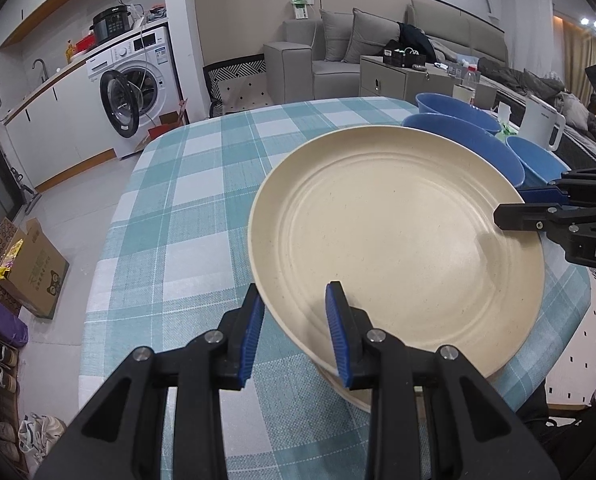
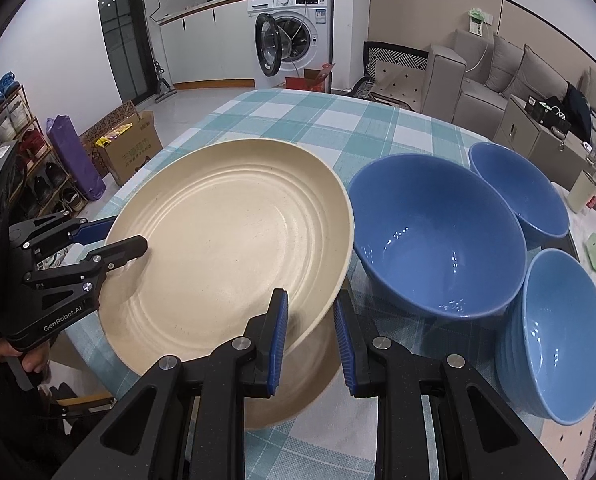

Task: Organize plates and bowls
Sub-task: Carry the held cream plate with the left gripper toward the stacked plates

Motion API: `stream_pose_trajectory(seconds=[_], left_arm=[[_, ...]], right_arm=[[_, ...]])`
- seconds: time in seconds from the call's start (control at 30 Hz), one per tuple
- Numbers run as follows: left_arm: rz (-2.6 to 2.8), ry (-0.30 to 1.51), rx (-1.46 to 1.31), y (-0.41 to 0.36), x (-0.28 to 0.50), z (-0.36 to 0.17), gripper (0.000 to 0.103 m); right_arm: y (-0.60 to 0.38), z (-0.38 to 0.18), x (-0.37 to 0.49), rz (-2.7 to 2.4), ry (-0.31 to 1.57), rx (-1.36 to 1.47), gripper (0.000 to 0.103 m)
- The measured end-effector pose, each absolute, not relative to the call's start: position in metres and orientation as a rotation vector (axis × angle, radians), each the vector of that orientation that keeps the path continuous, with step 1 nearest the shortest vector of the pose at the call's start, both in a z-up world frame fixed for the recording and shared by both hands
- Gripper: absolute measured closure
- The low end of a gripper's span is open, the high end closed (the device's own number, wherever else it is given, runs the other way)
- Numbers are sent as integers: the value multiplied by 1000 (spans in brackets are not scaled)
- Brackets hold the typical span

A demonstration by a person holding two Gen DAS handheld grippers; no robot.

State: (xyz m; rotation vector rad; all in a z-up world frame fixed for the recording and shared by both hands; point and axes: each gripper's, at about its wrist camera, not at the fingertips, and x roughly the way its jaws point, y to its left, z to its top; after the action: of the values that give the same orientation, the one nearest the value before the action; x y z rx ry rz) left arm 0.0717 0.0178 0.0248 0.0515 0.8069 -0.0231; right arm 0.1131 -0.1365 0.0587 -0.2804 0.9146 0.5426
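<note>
Cream plate [image 2: 225,248] sits tilted on a second plate [image 2: 298,392] at the tabletop [image 1: 201,184] near edge, each rim straddled by a spread hand-held gripper: left [image 1: 293,332], right [image 2: 310,336], neither pinching. Plates look stacked; three blue bowls [image 2: 438,240] beside them not yet nested.

Top plate [image 2: 233,240]: cream, ridged rings inside, sitting tilted over a second one.
Lower plate [image 2: 298,384]: cream, lying under the top plate, only its near rim showing.
Large bowl [image 2: 438,240]: blue, standing upright just beside the plates.
Small bowls [image 2: 554,336]: two, blue, upright, flanking the large bowl.
</note>
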Motion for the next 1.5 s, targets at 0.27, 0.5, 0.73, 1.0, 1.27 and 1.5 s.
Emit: stream_pose_trajectory(seconds=[0.27,0.5,0.73,1.0,1.27,1.5], left_arm=[[-14,813,98,18,66,26,73],[-20,844,126,18,64,22,73],[-35,864,144,12,64,16,73],[-48,882,167,6,65,12,73],[-60,901,179,1,66,6,73],[-61,911,191,-1,67,4,73]], right_arm=[[-133,50,108,545,940,-282,79],[-132,37,109,554,980,-269,79],[-134,27,107,547,1005,-275,79],[-137,19,103,528,1028,-294,79],[-137,18,98,504,1019,-341,79],[-136,14,95,490,1021,-376,79]])
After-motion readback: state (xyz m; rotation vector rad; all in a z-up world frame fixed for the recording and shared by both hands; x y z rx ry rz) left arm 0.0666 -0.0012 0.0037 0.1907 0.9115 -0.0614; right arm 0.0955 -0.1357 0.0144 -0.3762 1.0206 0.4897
